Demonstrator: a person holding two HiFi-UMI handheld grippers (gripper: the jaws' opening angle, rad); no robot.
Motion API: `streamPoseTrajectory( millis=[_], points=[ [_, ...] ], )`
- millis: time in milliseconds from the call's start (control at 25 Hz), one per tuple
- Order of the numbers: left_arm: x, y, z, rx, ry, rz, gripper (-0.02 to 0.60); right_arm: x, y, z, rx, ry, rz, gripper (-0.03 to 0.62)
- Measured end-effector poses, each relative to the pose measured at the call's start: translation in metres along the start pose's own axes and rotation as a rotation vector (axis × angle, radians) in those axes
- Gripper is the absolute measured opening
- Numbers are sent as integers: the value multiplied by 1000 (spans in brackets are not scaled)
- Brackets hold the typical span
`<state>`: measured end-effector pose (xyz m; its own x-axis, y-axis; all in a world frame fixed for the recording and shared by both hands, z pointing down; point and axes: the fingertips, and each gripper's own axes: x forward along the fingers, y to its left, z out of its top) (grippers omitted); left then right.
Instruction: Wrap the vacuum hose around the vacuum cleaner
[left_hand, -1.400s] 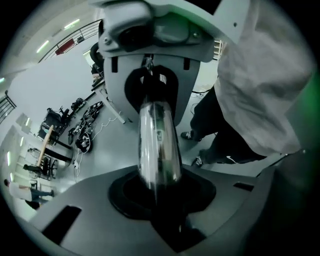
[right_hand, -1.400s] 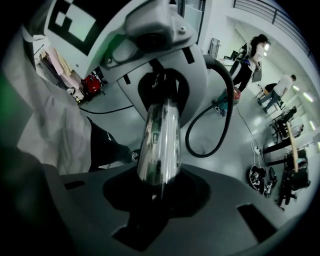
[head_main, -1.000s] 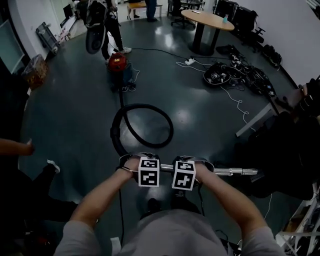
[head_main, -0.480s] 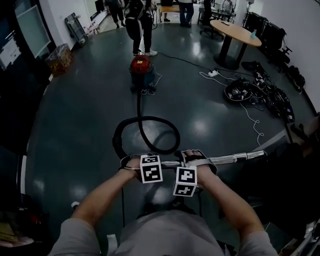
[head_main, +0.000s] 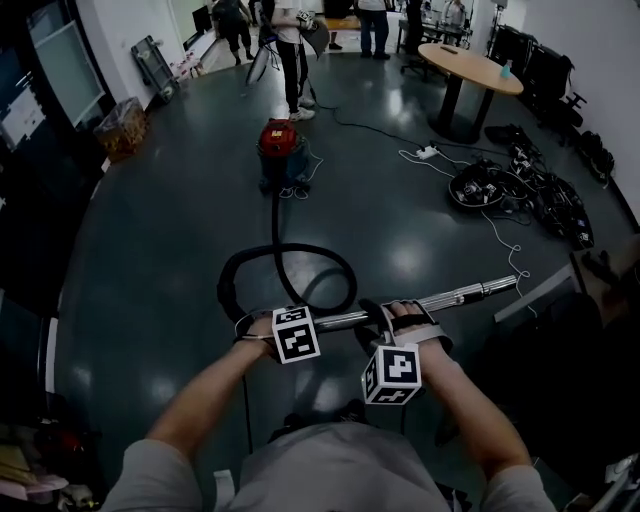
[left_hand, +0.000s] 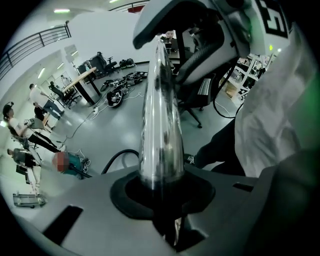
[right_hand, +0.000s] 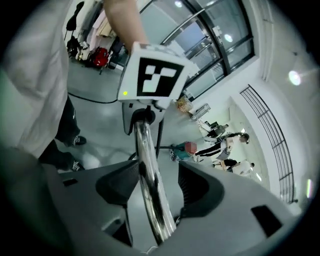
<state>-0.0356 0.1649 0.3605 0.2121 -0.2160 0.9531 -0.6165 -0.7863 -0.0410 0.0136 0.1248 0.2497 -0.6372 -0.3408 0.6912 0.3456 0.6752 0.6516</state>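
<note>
The red vacuum cleaner stands far off on the dark floor. Its black hose runs toward me, makes a loop, and ends at a chrome wand that lies across in front of me. My left gripper is shut on the wand's hose end; in the left gripper view the wand rises straight from its closed jaws. My right gripper straddles the wand further right. Its jaws have just been opening and stand apart, with the wand passing loosely between them.
Behind the vacuum, people stand and walk. A round wooden table is at the back right, with a heap of cables and gear and a power strip on the floor beside it. Dark furniture fills the right side.
The right gripper's cube has come nearer me and rolled, and its jaws now sit loosely about the wand. The wand's far end has swung up in the picture. The left gripper keeps its hold.
</note>
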Motion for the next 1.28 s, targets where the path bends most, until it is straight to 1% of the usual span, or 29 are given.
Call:
streamPoseTrajectory(
  millis=[120, 240, 320, 400, 480, 600, 720, 880, 1040, 1240, 1280],
  points=[
    [9, 0, -7, -14, 37, 3, 101, -17, -16, -8, 180, -87, -14, 236],
    [15, 4, -11, -46, 53, 2, 100, -25, -29, -19, 369, -163, 1, 236],
    [19, 7, -10, -73, 50, 5, 101, -23, -31, -26, 498, -200, 33, 236],
    [22, 7, -12, -103, 38, 3, 101, -19, -25, -28, 638, -226, 89, 236],
    [23, 8, -15, -134, 12, -3, 100, -14, -16, -26, 773, -253, 144, 236],
    [22, 22, -21, -194, -46, -9, 101, 1, -16, -21, 936, -288, 157, 236],
    [18, 49, -29, -247, -106, 0, 100, 21, -27, -12, 1083, -331, 158, 236],
    [3, 79, -46, -315, -185, 7, 101, 55, -47, 6, 1323, -394, 185, 236],
    [-15, 104, -56, -369, -262, -7, 101, 95, -73, 30, 1571, -493, 209, 236],
    [-29, 131, -76, -398, -322, -22, 101, 137, -108, 67, 1745, -597, 178, 238],
    [-31, 132, -81, -402, -328, -26, 101, 143, -114, 74, 1782, -618, 173, 254]
  ],
)
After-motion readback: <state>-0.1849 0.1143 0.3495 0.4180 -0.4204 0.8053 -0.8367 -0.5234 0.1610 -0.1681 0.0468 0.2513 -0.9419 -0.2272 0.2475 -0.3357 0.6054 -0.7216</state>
